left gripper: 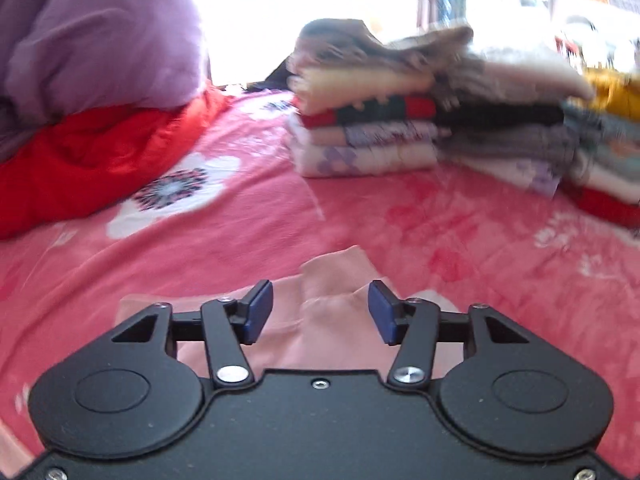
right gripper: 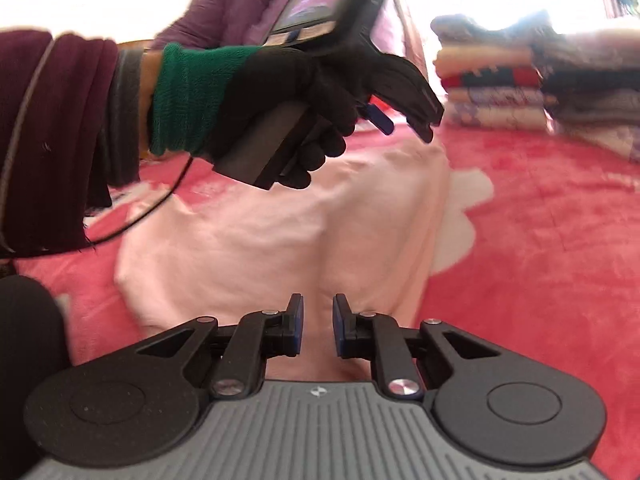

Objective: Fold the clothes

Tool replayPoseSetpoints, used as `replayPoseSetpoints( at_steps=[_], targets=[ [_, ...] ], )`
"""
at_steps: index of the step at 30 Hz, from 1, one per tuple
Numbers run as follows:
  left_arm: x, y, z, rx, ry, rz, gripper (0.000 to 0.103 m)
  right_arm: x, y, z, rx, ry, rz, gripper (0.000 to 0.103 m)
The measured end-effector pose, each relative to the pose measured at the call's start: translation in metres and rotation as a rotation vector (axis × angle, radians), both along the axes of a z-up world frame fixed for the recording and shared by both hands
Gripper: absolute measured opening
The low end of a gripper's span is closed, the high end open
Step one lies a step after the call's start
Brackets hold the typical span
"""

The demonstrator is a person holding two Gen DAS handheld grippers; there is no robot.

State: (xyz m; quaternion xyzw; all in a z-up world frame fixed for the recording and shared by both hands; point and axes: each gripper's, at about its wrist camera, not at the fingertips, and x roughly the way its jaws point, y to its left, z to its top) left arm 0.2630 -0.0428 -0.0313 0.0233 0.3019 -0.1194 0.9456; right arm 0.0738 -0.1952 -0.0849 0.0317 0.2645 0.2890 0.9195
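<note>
A pale pink garment (right gripper: 280, 220) lies spread on the pink floral bedsheet (right gripper: 540, 240). In the right wrist view my right gripper (right gripper: 318, 322) hovers over its near edge, its jaws a narrow gap apart with nothing pinched between them. A black-gloved hand (right gripper: 288, 92) holds my left gripper (right gripper: 400, 124) above the garment's far end. In the left wrist view the left gripper (left gripper: 320, 308) stands wide open over a rumpled fold of the pink garment (left gripper: 332, 276), and its blue pads (left gripper: 260, 312) do not touch the cloth.
Stacks of folded clothes (left gripper: 368, 128) stand at the back of the bed, also visible as stacks of folded clothes (right gripper: 492, 80) from the right. A purple duvet (left gripper: 92, 40) and red blanket (left gripper: 80, 160) are heaped at the back left. A dark red sleeve (right gripper: 48, 140) and a cable cross the left.
</note>
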Motion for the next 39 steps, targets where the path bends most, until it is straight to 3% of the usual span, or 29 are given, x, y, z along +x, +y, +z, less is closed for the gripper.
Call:
replayPoseSetpoints(
  at_steps=[2,4,8,12,15,18,23,26,28,34,39],
  targets=[
    [-0.032,0.029,0.002,-0.055,-0.008,0.046,0.057,-0.014,0.006,0.001,-0.012,-0.011,0.096,0.025],
    [-0.067,0.058,0.001,-0.112,-0.011,0.096,0.059,-0.028,0.014,0.0,-0.033,-0.015,0.198,0.041],
    [-0.133,0.114,-0.008,-0.258,-0.027,0.205,0.066,-0.058,0.031,0.001,-0.109,-0.06,0.34,0.041],
    [-0.159,0.161,-0.019,-0.358,0.01,0.322,0.066,-0.083,0.043,0.008,-0.172,-0.125,0.406,0.041],
    [-0.171,0.191,-0.021,-0.457,0.012,0.376,0.066,-0.085,0.043,0.02,-0.203,-0.169,0.316,0.04],
    [-0.18,0.209,-0.027,-0.532,0.021,0.396,0.066,-0.071,0.028,0.031,-0.211,-0.198,0.098,0.038],
    [-0.183,0.215,-0.033,-0.56,0.035,0.394,0.066,-0.041,0.008,0.023,-0.201,-0.143,-0.103,0.038],
    [-0.181,0.216,-0.031,-0.569,0.03,0.385,0.066,-0.022,0.011,-0.001,-0.221,-0.006,-0.086,0.044],
    [-0.179,0.217,-0.033,-0.555,0.039,0.395,0.066,-0.02,0.014,-0.012,-0.248,0.033,-0.069,0.044],
    [-0.181,0.236,-0.045,-0.579,0.092,0.5,0.066,-0.048,0.018,0.009,-0.279,-0.073,-0.095,0.049],
    [-0.179,0.254,-0.061,-0.648,0.137,0.569,0.066,-0.055,0.035,0.014,-0.298,-0.134,-0.019,0.051]
  ],
)
